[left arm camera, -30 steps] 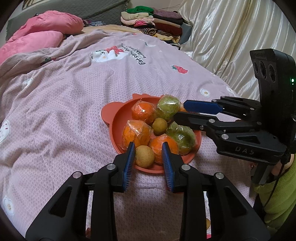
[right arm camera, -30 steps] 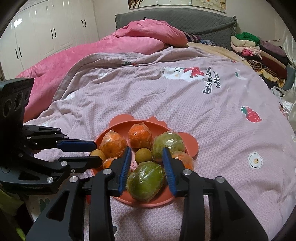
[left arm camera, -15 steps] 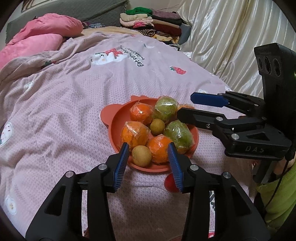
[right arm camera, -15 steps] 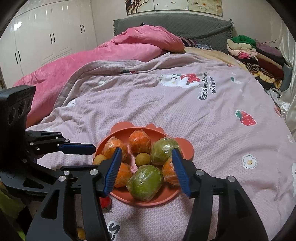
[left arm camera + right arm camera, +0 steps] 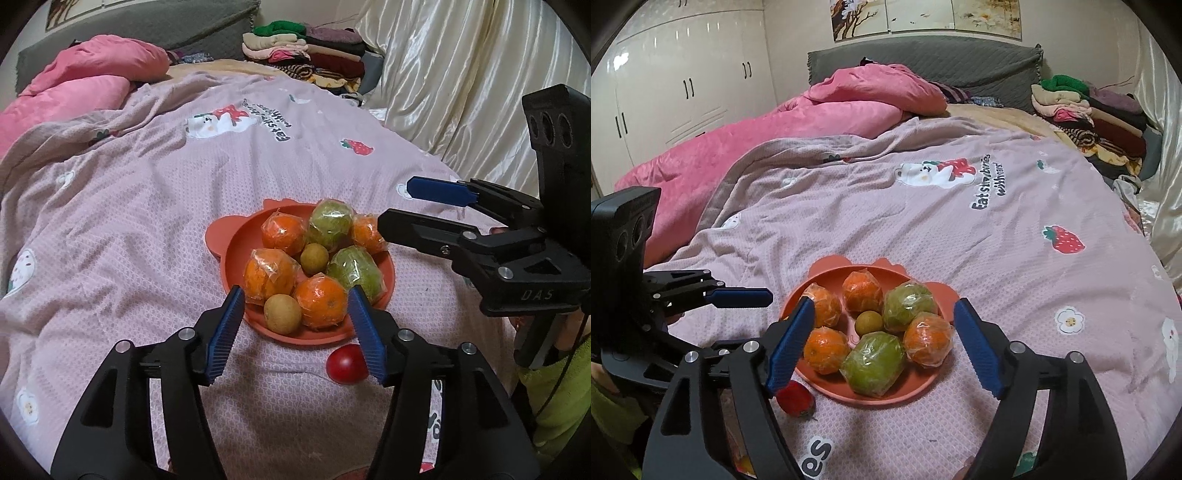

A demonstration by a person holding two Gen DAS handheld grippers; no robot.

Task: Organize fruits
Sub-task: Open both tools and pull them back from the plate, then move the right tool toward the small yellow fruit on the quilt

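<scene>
Both tongs hang over the near edge of the orange plate (image 5: 225, 258) on the bedspread (image 5: 129, 221), jaws opening with nothing pinched: the left gripper (image 5: 295, 310) above the small brown fruit (image 5: 282, 313), the right gripper (image 5: 884, 317) above the near green wrapped fruit (image 5: 873, 363). The plate holds 8 fruits, which suggests each tong has just let 1 go. 1 red fruit (image 5: 795, 398) lies just beside the rim, probably the next to collect.

Each wrist camera looks forward and downward along its own fingers, close above the bed. Both views share the orange plate (image 5: 236, 254) (image 5: 798, 295) and opposite gripper.
</scene>
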